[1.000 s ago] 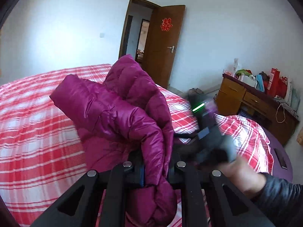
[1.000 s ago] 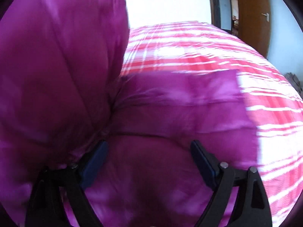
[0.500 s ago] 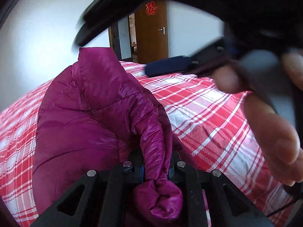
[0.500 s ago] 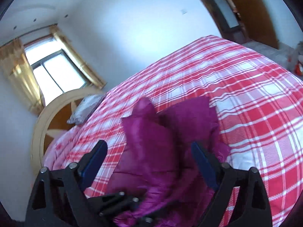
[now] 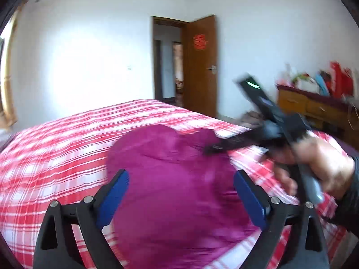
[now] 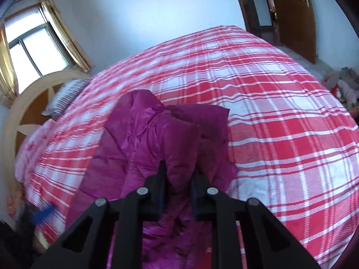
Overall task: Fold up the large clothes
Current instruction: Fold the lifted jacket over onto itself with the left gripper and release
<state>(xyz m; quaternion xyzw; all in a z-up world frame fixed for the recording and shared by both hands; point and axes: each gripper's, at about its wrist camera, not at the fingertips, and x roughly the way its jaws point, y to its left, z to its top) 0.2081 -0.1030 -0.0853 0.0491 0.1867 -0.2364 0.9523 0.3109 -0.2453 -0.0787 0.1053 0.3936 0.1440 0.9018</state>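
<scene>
A magenta puffer jacket lies bunched on the red-and-white plaid bed. My left gripper hovers over it with its jaws opening wide; the blue pads stand apart from the fabric below and hold nothing. In the right wrist view my right gripper is closing, and its pads pinch a raised fold of the jacket. The left wrist view shows the right gripper, blurred, reaching into the jacket's far right edge from a person's hand.
The plaid bedspread stretches wide to the right of the jacket. A wooden headboard and striped pillow lie at the left. An open brown door and a cluttered wooden dresser stand beyond the bed.
My left gripper let go of the jacket fold and spread wide; the jacket sank onto the bed. My right gripper went from wide open to pinched on a jacket fold.
</scene>
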